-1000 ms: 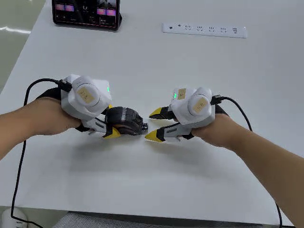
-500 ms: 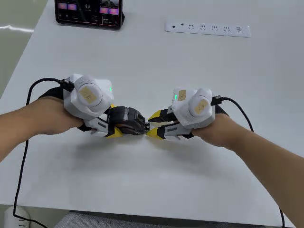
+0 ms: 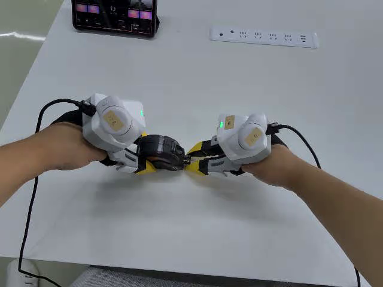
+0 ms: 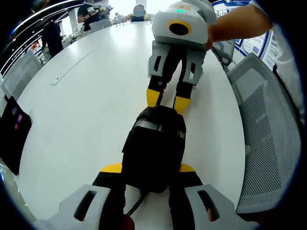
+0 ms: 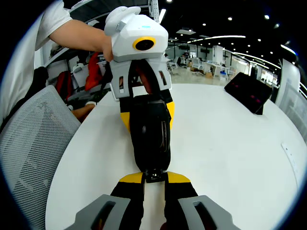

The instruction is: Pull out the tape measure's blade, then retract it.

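Fingers (image 4: 111,168) of left gripper (image 4: 148,167) rest on white worktop (image 3: 197,78), clamped on both sides of black tape measure (image 3: 160,152); right gripper (image 3: 192,158) faces the tape measure's front end, touching it, its fingers pinched nearly together on the small blade hook (image 5: 153,175) there

White table (image 3: 197,72), long, matte. Power strip (image 3: 264,36) and dark tablet (image 3: 115,15) at far edge. Pale green floor (image 3: 21,42) at left. Grey mesh chair (image 4: 268,129) beside table. Open office beyond, dark ceiling (image 5: 259,28) with spotlights (image 5: 230,19).
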A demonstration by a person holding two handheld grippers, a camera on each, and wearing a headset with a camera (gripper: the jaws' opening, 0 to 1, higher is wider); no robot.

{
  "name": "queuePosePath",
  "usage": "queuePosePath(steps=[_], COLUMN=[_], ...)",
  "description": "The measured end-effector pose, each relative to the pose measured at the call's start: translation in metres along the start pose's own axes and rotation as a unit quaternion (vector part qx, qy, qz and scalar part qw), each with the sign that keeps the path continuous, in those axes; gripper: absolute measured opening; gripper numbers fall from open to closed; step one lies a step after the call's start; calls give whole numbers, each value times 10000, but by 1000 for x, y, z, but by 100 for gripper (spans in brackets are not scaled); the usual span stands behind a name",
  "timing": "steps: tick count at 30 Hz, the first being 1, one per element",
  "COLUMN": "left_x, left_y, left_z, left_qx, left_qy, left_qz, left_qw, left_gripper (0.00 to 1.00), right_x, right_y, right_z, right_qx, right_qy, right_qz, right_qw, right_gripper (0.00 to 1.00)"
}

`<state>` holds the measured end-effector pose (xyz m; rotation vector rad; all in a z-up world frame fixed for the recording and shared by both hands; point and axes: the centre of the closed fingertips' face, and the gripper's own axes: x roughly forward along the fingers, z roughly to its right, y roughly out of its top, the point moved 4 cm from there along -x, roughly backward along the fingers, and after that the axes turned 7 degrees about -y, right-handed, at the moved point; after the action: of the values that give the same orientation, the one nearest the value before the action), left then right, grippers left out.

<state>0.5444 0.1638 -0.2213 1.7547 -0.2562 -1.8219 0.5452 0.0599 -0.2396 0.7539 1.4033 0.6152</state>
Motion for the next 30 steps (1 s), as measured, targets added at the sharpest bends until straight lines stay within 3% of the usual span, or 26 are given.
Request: queuePosePath(steps=[12,30], left_x=[0,0], left_y=[0,-1], left_z=[0,1], left_qx=[14,47], left_qy=[10,3], left_qz=[-5,-41], left_qw=[10000,10000], left_gripper=[29,29], right_x=[1,-1], right_y=[0,0], right_z=[-1,-2], right_qx=[-179,-193], right_qy=[29,-126], right_qz=[22,41], right_qw=[9998,9997], right_gripper=[11,9])
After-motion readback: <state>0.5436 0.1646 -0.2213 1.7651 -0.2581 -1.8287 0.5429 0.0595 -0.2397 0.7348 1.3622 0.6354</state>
